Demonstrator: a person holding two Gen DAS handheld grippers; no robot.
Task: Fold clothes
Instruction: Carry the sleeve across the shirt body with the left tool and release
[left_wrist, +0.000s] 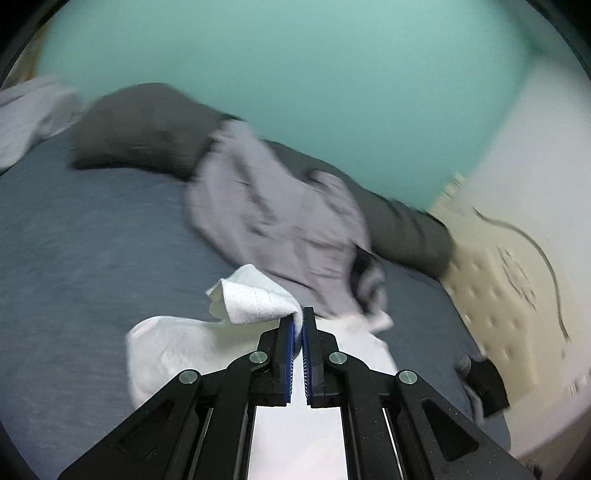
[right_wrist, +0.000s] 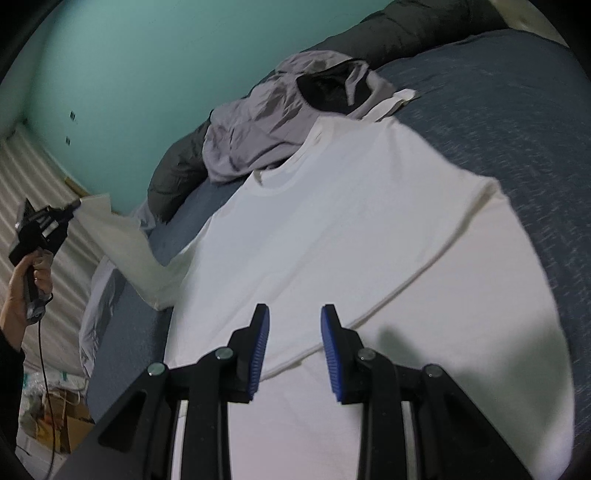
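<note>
The white T-shirt (right_wrist: 351, 229) is lying spread flat on the bed (right_wrist: 517, 110), folding barely begun. The left gripper (right_wrist: 75, 203) is clamping its sleeve (right_wrist: 122, 240), holding it out sideways; the right gripper (right_wrist: 294, 350) is hovering, jaws apart, empty.

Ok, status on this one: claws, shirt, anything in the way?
Left claw shut on white T-shirt sleeve, lifted off bed. Right claw open, hovering over shirt body. Grey garment overlaps the collar.

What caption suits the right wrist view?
Left gripper lifts the white T-shirt sleeve off the bed; right gripper waits open.
</note>
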